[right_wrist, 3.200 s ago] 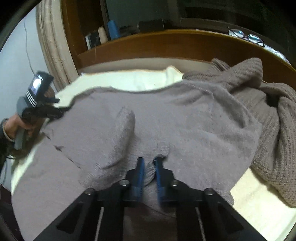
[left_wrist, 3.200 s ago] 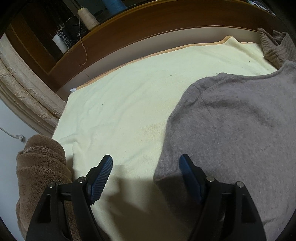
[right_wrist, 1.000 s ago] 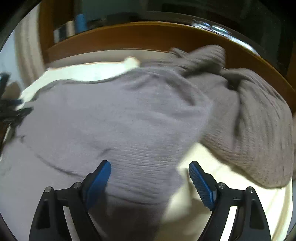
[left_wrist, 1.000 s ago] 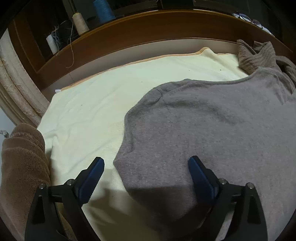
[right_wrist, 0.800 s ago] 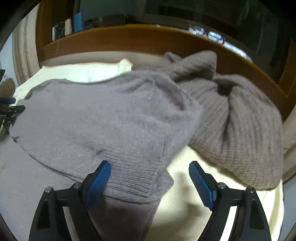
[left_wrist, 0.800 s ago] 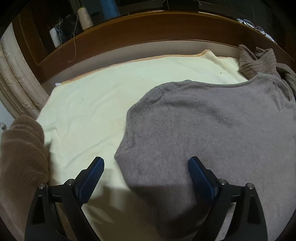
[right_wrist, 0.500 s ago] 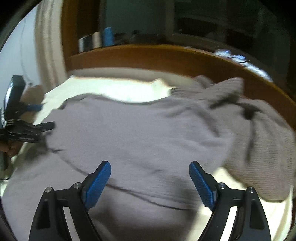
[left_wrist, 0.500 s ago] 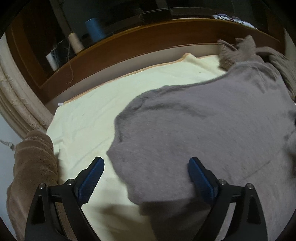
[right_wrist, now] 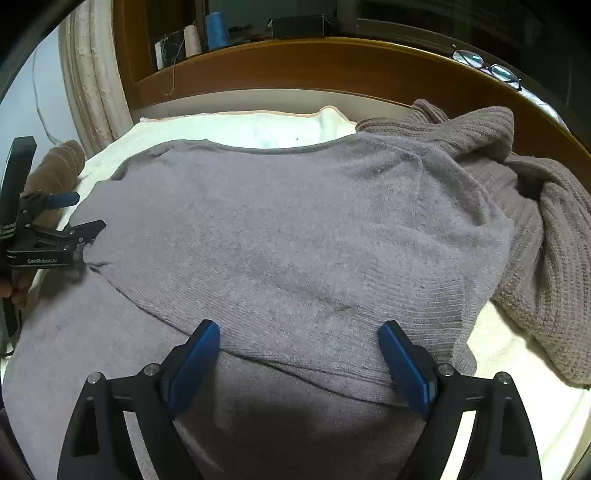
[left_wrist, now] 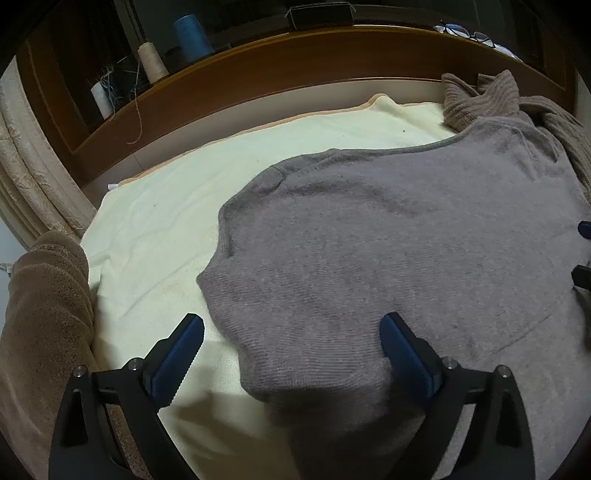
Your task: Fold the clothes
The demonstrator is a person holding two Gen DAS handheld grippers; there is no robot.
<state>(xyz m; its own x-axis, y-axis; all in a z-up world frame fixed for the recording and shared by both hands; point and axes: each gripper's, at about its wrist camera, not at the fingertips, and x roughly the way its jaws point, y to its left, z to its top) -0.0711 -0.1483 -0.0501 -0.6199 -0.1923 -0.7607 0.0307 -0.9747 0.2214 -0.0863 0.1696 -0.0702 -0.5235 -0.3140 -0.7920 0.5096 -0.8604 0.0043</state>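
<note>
Grey-mauve knit sweater (left_wrist: 388, 236) spread flat across a pale cream blanket (left_wrist: 177, 206) on a bed, upper part folded over the lower part, folded edge running across in front of both claws. Neckline toward the wooden headboard (left_wrist: 295, 59), one shoulder corner rounded at the blanket's middle.

Left claw (left_wrist: 291, 347) low in its own view, blue pads wide apart, gripping nothing. Left pad over bare blanket, right pad over sweater fabric; the sweater's folded corner lying between and just ahead of the pads, untouched as far as can be seen.

Right claw (right_wrist: 299, 354) likewise spread wide, holding nothing. Both blue pads above grey knit, the ribbed hem of the folded layer crossing just ahead of them and running between the two. From the right wrist view, left claw (right_wrist: 79, 216) visible at the sweater's far left edge, fingers parted, a hand (right_wrist: 16, 286) partly seen behind it.

Beyond the sweater on the right, a second, chunkier taupe ribbed knit garment (right_wrist: 535, 236) heaped against the headboard end, touching the sweater's shoulder. At the left edge of the bed, a brown fleecy blanket (left_wrist: 44, 325) bundled beside the cream one. On the shelf behind the headboard, thread cones: blue (left_wrist: 190, 33), beige (left_wrist: 151, 62), white (left_wrist: 101, 98). Spectacles (right_wrist: 487, 66) resting on the headboard ledge at right.
</note>
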